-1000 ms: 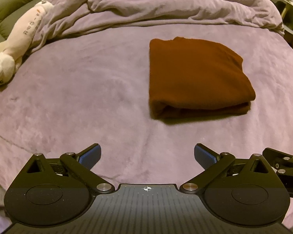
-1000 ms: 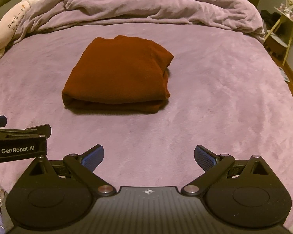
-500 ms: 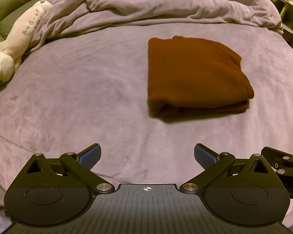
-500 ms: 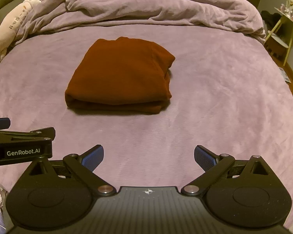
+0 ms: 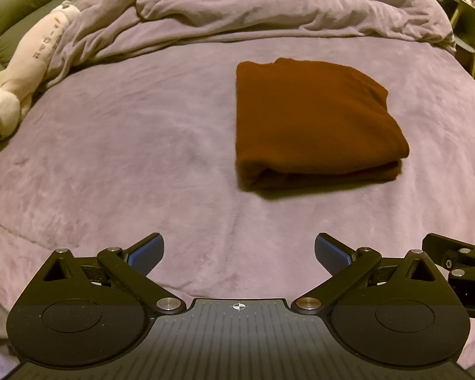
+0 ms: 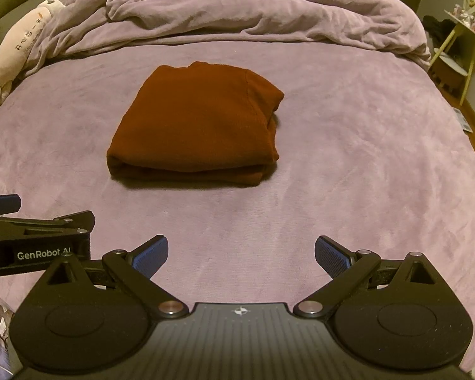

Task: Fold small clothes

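Note:
A rust-brown garment (image 5: 313, 123) lies folded into a thick rectangle on the purple bed cover (image 5: 142, 158); it also shows in the right wrist view (image 6: 196, 126). My left gripper (image 5: 239, 253) is open and empty, held back from the garment near the bed's front edge. My right gripper (image 6: 241, 253) is open and empty, also short of the garment. The left gripper's body shows at the left in the right wrist view (image 6: 38, 240).
A crumpled purple duvet (image 5: 269, 9) is heaped at the back of the bed. A white plush toy (image 5: 22, 72) lies at the left edge. A small side table (image 6: 459, 50) stands to the right of the bed.
Both grippers have drifted slightly; the garment sits a little lower and to the right in the right wrist view. Nothing was grasped or released.

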Tool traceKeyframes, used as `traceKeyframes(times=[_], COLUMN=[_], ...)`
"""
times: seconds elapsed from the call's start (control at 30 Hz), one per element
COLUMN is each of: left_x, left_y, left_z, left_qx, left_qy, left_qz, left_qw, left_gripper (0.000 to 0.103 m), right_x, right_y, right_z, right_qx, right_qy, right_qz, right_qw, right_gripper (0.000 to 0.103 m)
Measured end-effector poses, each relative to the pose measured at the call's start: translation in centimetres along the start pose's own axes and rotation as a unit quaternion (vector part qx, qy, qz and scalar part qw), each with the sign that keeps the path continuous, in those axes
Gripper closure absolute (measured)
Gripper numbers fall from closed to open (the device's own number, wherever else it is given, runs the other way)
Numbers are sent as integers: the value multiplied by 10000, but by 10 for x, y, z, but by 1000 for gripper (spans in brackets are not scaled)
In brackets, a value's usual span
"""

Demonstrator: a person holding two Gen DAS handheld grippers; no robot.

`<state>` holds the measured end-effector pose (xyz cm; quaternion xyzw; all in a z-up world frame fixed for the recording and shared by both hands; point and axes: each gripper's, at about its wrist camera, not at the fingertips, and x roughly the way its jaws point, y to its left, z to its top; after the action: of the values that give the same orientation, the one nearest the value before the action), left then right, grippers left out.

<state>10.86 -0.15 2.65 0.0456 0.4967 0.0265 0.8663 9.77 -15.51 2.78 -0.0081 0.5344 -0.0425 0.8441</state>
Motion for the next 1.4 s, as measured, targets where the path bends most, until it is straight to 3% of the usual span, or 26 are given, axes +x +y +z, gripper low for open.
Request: traceKeyframes(times=[1.4], left_x=[-4], left_y=[-5], left_z=[0], left_qx=[-42], left_qy=[-12], left_qz=[-126], left_qw=[9999], left_gripper=[0], right_x=[-9], right_y=[-2], right_z=[-2], right_qx=[41], right_qy=[-75], right_qz=[98], right_qw=[9999], right_gripper=[4])
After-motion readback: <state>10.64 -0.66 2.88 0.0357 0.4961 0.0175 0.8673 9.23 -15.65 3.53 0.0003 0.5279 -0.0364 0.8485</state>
